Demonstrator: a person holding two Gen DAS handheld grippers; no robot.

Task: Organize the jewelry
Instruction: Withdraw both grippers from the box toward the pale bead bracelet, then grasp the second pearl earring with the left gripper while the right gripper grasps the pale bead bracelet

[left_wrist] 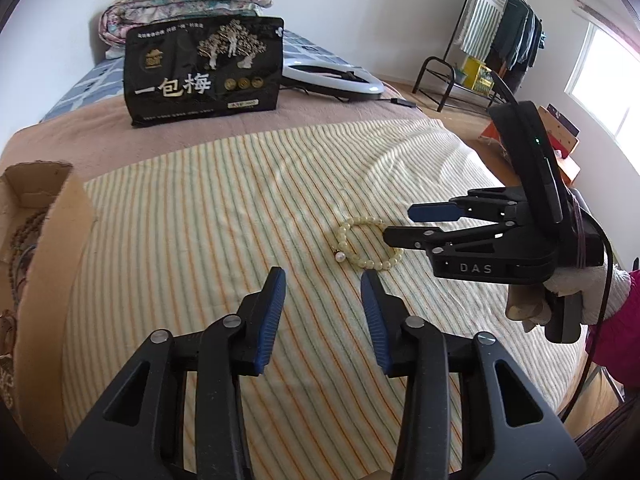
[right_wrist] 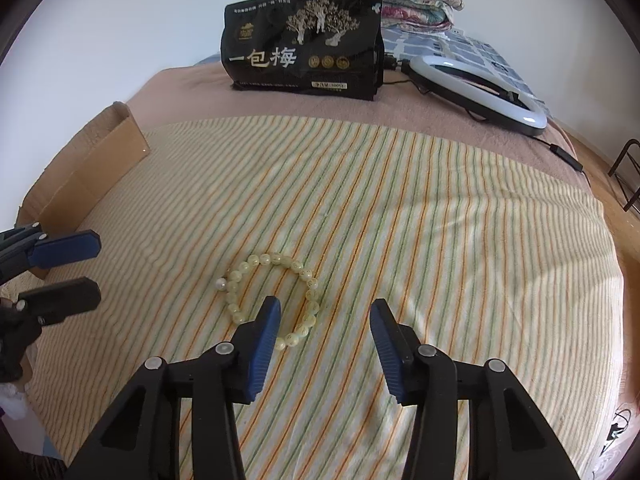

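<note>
Left wrist: we see our left gripper (left_wrist: 323,280) spread wide, holding nothing, pale bead bracelet (left_wrist: 368,243) lying just ahead on the striped towel (left_wrist: 200,208), cardboard box (left_wrist: 48,216) at far left | Right wrist: our right gripper (right_wrist: 325,308) gapes empty, one finger over the bracelet's (right_wrist: 272,296) near edge, black bag (right_wrist: 302,46) standing behind

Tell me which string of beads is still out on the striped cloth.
The pale yellow bead bracelet with the single white pearl, lying loose before the right claw. The dark brown beads already sit inside the cardboard box.
</note>
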